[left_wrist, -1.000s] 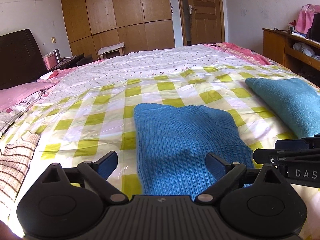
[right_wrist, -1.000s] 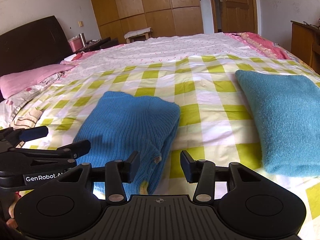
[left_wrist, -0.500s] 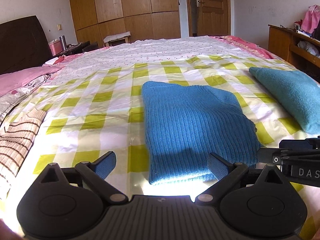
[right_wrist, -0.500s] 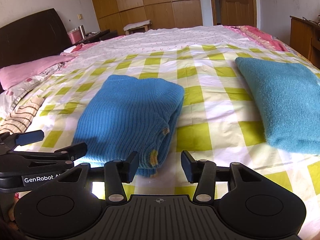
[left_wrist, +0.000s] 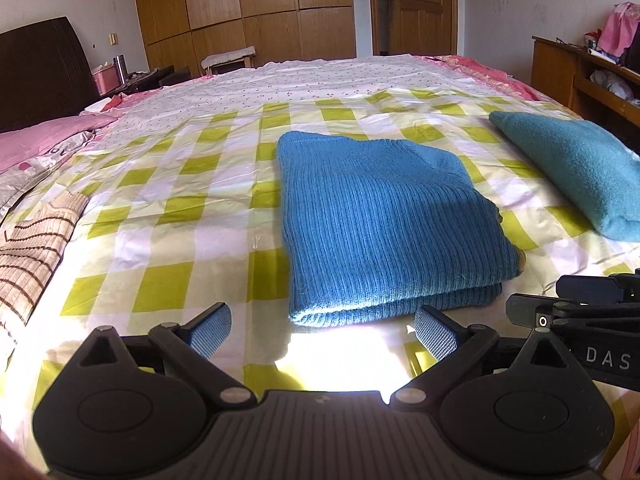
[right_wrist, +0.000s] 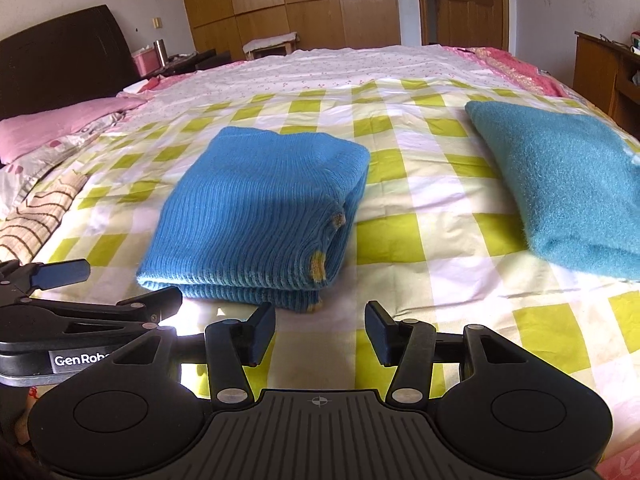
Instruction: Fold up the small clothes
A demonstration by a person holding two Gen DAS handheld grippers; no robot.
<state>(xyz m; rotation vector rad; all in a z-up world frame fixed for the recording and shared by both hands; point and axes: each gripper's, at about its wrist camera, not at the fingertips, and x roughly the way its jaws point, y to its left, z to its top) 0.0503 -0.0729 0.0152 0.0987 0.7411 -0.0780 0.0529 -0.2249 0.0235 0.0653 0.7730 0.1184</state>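
A blue ribbed knit sweater (left_wrist: 384, 220) lies folded into a rectangle on the green-and-white checked sheet (left_wrist: 168, 208); it also shows in the right wrist view (right_wrist: 256, 216). My left gripper (left_wrist: 322, 330) is open and empty, just short of the sweater's near edge. My right gripper (right_wrist: 320, 330) is open and empty, near the sweater's near right corner. Each gripper shows at the edge of the other's view: the right gripper (left_wrist: 576, 312) and the left gripper (right_wrist: 80, 296).
A folded teal fuzzy garment (left_wrist: 576, 168) lies to the right, also in the right wrist view (right_wrist: 568, 184). A beige striped garment (left_wrist: 32, 240) lies at the left bed edge. Pink pillows (left_wrist: 44, 136), a dark headboard, wardrobes and a wooden desk (left_wrist: 580, 72) surround the bed.
Both grippers have pulled back toward me from the folded sweater, which now lies fully ahead of the fingertips. The sweater has not moved.
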